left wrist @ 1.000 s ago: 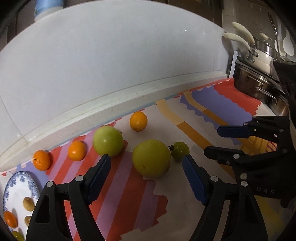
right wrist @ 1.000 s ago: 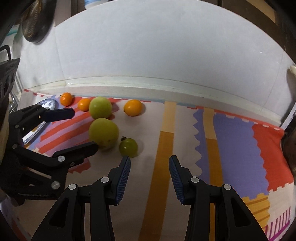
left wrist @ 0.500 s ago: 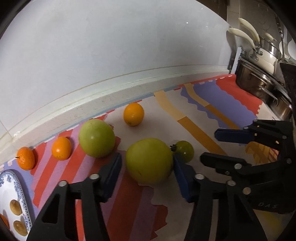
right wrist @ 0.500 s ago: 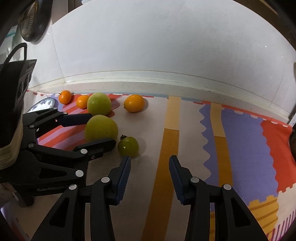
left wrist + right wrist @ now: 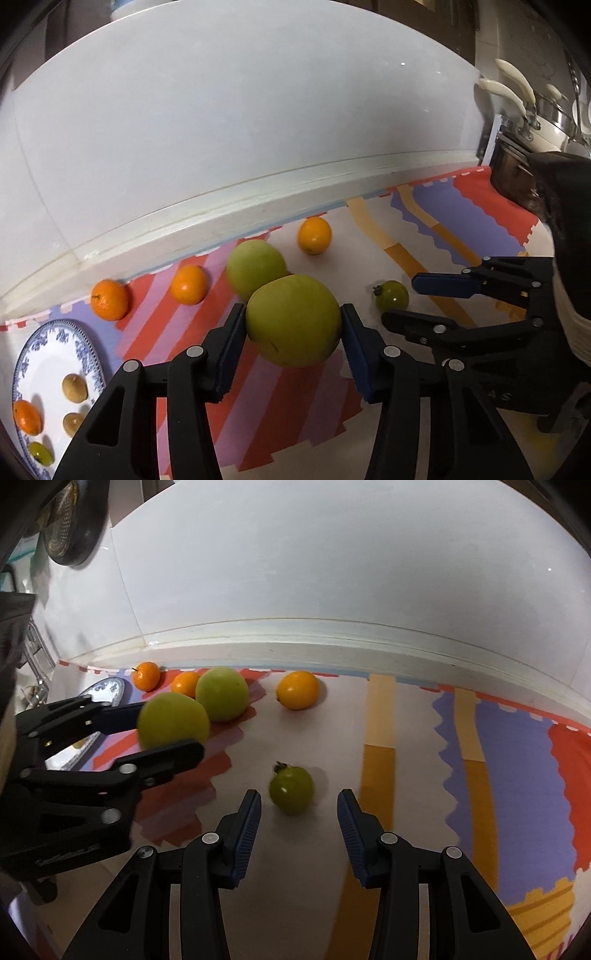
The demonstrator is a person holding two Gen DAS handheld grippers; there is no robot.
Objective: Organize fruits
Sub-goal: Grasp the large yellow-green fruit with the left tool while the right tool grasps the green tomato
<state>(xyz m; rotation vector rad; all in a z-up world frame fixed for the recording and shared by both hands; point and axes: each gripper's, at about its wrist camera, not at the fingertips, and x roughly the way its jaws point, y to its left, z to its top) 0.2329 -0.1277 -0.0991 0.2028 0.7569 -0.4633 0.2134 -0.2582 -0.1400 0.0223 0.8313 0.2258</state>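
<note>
My left gripper (image 5: 293,326) is shut on a large green fruit (image 5: 293,321), both pads pressed to its sides; the right wrist view shows the same fruit (image 5: 171,720) held just above the striped mat (image 5: 509,775). A small green tomato (image 5: 291,790) lies on the mat just ahead of my right gripper (image 5: 299,803), which is open, its pads clear of the tomato. Behind sit a second green fruit (image 5: 255,267), an orange (image 5: 314,235) and two mandarins (image 5: 189,284). A blue-rimmed plate (image 5: 66,328) at the lower left holds several small fruits.
A white ledge and wall (image 5: 258,147) close off the back of the counter. Metal pots with white handles (image 5: 546,110) stand at the far right. A dark round strainer (image 5: 70,524) hangs at the upper left of the right wrist view.
My left gripper has shut on the large green fruit and raised it slightly off the mat. My right gripper has moved closer to the small green tomato, its jaws unchanged.
</note>
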